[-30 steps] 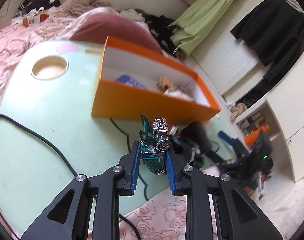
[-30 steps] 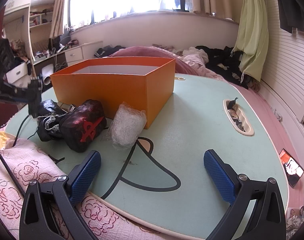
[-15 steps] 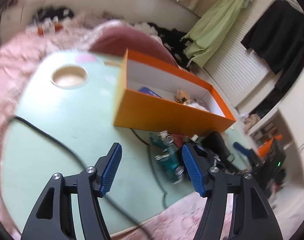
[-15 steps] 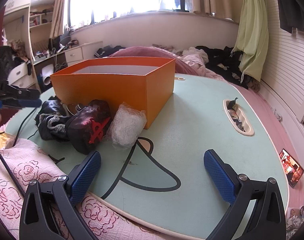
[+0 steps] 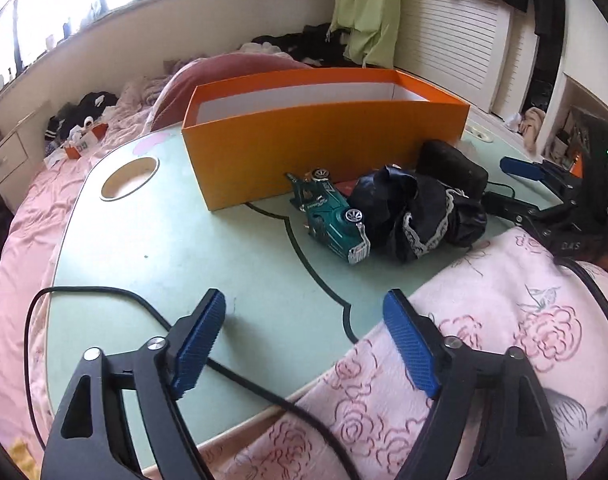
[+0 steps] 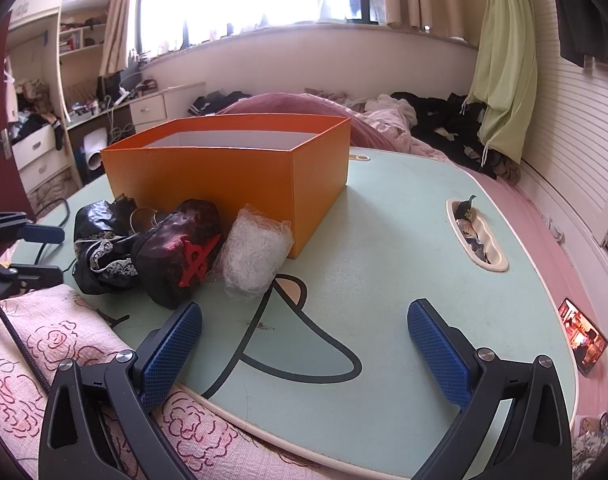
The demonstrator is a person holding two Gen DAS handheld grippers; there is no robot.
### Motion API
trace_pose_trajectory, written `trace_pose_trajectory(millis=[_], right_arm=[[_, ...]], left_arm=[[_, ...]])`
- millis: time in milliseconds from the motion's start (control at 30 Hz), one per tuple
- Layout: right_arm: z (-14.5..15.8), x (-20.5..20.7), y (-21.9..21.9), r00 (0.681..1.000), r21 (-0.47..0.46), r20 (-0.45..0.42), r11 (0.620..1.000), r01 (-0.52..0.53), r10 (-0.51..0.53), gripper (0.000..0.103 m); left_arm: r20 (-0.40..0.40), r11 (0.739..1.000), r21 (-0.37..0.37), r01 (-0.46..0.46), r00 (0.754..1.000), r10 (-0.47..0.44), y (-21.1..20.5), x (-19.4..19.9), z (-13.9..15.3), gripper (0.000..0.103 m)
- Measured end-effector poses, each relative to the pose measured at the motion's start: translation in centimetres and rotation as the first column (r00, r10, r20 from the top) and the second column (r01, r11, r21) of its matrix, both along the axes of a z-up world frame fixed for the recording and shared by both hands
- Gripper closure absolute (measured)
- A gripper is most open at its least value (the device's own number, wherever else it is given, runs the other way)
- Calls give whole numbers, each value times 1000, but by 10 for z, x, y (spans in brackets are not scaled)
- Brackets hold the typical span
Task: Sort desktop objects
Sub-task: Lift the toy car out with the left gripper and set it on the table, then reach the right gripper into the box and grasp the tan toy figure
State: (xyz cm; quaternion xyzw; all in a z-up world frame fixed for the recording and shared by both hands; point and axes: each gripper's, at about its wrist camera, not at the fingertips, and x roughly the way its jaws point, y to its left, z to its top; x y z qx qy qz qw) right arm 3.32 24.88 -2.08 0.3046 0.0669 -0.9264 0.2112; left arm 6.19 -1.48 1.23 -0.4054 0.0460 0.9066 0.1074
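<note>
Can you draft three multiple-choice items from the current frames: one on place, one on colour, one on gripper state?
1. Where is the small green toy car?
A. inside the orange cardboard box
B. on the pale green table, in front of the box
C. between the left gripper's pads

2. What colour is the mark on the dark glossy pouch?
A. red
B. yellow
C. white

3. How do the left gripper's jaws stand?
A. shut on the car
B. shut on nothing
C. open, holding nothing

Key:
1 B: it lies on the table, outside the box.
2 A: the emblem is red.
3 C: pads wide apart, having just opened.
</note>
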Motion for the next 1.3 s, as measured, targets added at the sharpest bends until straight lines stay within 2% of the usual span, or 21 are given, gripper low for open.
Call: trace_pose_trajectory(millis=[33,67,133,167,300,733,833,900,967,1067,1167,1300], right_arm=[[0,0,0,1000,1,0,1000,0,0,0],[0,0,0,1000,2,-2,1000,0,0,0],[0,0,0,1000,1,0,1000,0,0,0],[0,0,0,1000,1,0,1000,0,0,0],[0,0,0,1000,0,0,1000,0,0,0],[5,0,3,1000,-27,6,1000,-3,3,1],[20,2,10,999,-29,-32,1000,9,-10,5],[40,3,17,995,-22,-95,999,36,-38,12],[63,-2,18,993,-47,-114,998,32,-37,18],[97,-22,-2,998,-70,-55,997,-23,19,30],[110,-66,-39,986,-90,117,990,-108,118,45],[98,-124,-87,949,-49,293,993,-108,118,47]], left_arm=[[-1,1000,26,-9,1000,9,-3,-2,-1,15],[-17,999,21,-26,1000,27,-4,-3,-3,14],[-54,999,28,-46,997,47,-7,-3,-6,2],[-67,998,33,-56,996,58,-9,-3,-8,0],[-125,997,49,-58,990,64,-9,-1,-10,0],[-121,997,55,-62,990,68,-7,-2,-10,0],[-119,997,55,-63,990,69,-7,-3,-10,0],[-120,996,55,-63,990,69,-7,-3,-10,0],[-120,997,55,-63,990,69,-7,-3,-10,0],[-120,997,55,-62,990,69,-8,-3,-10,0],[-120,997,56,-60,991,66,-8,-2,-10,0],[-121,997,55,-60,990,67,-8,-2,-10,0]])
